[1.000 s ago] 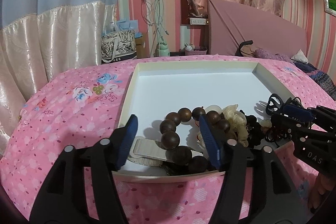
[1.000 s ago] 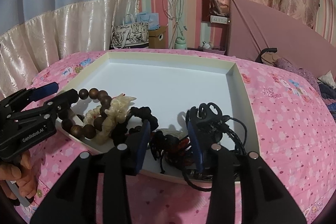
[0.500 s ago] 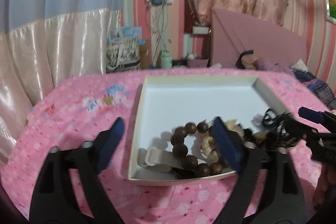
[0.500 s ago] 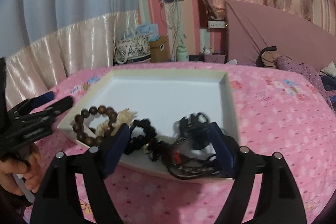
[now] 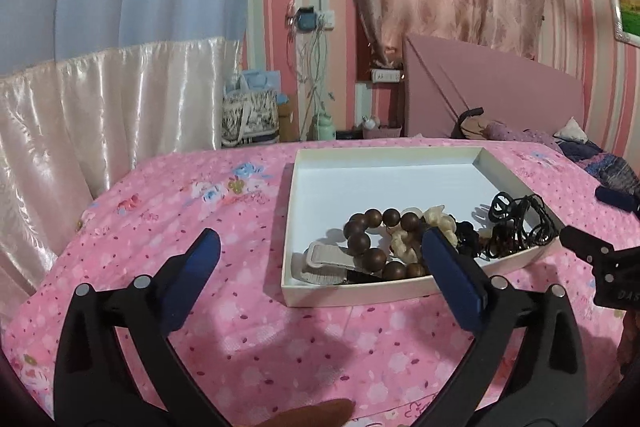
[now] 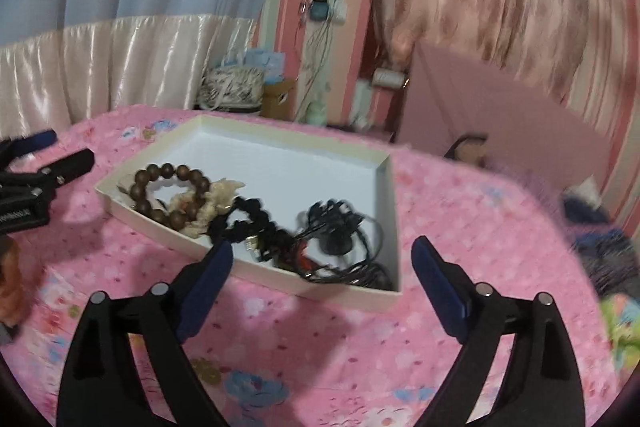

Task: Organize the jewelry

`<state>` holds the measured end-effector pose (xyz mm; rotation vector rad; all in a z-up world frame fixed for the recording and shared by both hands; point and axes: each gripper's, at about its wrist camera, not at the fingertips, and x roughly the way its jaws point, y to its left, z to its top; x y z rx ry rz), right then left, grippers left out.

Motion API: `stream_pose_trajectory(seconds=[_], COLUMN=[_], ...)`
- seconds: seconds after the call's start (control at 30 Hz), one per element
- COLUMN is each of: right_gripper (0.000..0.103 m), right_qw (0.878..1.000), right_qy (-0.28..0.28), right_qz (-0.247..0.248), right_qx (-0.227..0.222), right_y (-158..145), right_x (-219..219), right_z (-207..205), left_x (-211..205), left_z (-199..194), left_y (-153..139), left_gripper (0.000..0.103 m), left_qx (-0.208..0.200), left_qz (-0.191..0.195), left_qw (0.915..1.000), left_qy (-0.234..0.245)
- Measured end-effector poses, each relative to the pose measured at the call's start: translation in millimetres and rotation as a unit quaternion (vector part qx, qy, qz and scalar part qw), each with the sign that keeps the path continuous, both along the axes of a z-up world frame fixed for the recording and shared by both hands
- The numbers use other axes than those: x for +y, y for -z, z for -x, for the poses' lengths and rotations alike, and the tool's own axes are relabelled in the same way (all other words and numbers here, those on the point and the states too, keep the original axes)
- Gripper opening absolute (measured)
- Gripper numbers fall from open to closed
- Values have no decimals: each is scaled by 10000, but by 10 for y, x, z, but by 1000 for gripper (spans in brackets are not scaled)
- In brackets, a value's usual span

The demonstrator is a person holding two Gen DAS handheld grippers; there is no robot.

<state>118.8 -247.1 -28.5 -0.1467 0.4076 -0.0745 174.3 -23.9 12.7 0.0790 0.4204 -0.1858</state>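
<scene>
1. My left gripper [image 5: 320, 279] is over the pink bedspread [image 5: 168, 227], just short of the near edge of the white tray [image 5: 360, 293]. Jaws are opening, spread wide, nothing between the pads.
2. My right gripper [image 6: 322, 283] sits at the tray's near-right corner, also over the bedspread. Jaws are opening, nothing gripped; only the tray corner and fabric show between the fingers.
3. All the jewelry is in the tray, bunched along its near side; the far half of the tray floor is bare.
4. Brown wooden bead bracelet [image 5: 374, 235] lies at the near-left of the pile, with a cream carved-bead piece [image 5: 434, 223] touching it on the right.
5. A flat beige clip-like item [image 5: 328, 259] lies left of the bracelet, partly under it.
6. Black bead strand [image 6: 248, 219] runs from the cream piece toward the right.
7. Black cord tangle [image 5: 520, 223] fills the near-right corner, resting against the tray wall.
8. Right view is motion-blurred, so the small items in the cord tangle can't be identified.
</scene>
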Motion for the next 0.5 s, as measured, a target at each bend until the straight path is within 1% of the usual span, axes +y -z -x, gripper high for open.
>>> stream_pose_trajectory(seconds=[0.03,0.07,0.1,0.17,0.2,0.33,0.5], right_gripper=[92,92,92,92,92,92,95], right_qw=[9999,9997,9996,9989,9985,9979,9978], right_qy=[27,44,37,-38,-84,-139,-144], right_qz=[92,82,-2,-275,-409,-582,-626], right_qx=[-143,-225,-293,-367,-345,-261,-162], right_y=[12,11,6,6,12,40,118], right_x=[15,11,-3,-51,-74,-95,-96], right_z=[39,61,82,119,126,143,89], left_x=[19,29,42,47,55,55,-15], left_z=[34,60,93,91,104,108,172], left_y=[19,25,35,19,26,41,30], left_gripper=[100,100,100,100,100,100,100], left_qx=[-97,-204,-330,-413,-431,-378,-500], left_qz=[-18,-12,27,73,85,71,-28], left_qw=[9999,9998,9994,9991,9990,9992,9987], left_qy=[-22,-60,-76,-61,-39,-67,60])
